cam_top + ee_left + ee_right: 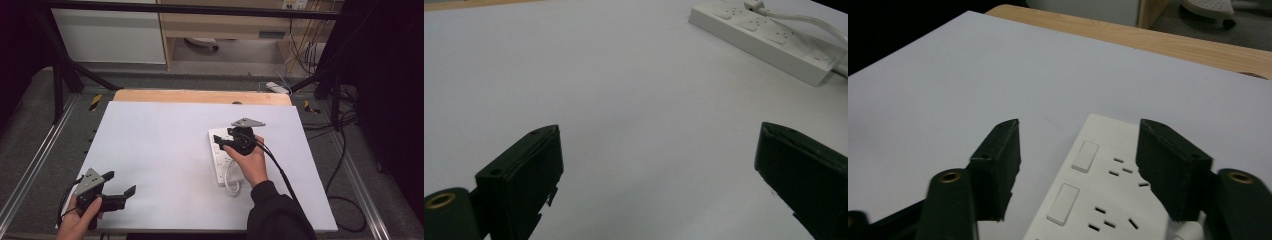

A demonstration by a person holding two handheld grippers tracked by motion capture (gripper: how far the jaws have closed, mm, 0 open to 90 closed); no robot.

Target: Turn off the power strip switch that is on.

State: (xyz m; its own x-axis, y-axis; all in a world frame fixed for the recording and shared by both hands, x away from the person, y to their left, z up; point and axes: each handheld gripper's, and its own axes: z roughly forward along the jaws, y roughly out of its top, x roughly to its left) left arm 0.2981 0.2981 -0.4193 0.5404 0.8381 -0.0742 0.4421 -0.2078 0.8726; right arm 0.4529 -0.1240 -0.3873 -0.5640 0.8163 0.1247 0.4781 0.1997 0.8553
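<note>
White power strip point(1108, 195) rocker switches up close.

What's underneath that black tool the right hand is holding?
A white power strip lies flat on the white table beneath the open right tool. Switches and sockets show; the hand covers its near end.
</note>
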